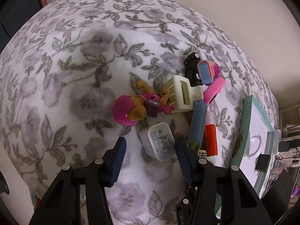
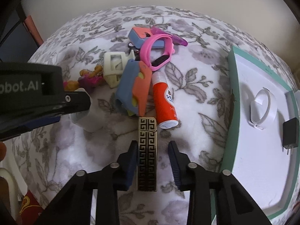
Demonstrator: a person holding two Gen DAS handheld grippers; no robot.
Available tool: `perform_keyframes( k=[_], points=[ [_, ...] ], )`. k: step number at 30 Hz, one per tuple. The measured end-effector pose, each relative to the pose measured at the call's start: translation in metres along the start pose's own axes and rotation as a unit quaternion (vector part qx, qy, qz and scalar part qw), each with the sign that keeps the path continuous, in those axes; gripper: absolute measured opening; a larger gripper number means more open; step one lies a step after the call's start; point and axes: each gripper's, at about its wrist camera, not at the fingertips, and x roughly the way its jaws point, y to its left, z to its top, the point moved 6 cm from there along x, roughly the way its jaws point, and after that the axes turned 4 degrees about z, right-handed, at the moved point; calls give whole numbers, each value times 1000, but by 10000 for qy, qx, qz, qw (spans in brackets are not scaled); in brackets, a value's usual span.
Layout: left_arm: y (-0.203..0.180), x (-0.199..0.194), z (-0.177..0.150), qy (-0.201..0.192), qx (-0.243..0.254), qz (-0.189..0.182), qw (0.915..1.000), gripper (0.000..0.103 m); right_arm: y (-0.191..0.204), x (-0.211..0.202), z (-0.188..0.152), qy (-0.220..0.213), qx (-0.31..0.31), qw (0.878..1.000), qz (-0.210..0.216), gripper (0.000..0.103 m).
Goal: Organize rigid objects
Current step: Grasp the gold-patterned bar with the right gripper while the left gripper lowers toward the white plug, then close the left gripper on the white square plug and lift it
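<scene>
Half the white charger [image 2: 84,120] behind left claw [image 2: 45,120]

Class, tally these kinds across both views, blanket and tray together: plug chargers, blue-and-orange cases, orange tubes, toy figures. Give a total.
Plug chargers: 2, the white charger and the black charger
Blue-and-orange cases: 2
Orange tube: 1
Toy figure: 1
Total: 6
</scene>
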Motion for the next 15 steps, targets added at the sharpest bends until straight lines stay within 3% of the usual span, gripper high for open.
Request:
perform_keyframes(
  k=[11,15],
  points=[
    [-11,11,6,-119,95,-240,9996,56,-2,1,0,20,35,10000,61,31],
    [-14,16,7,-87,103,-288,9995,49,-3,2,0,23,32,10000,73,31]
  ],
)
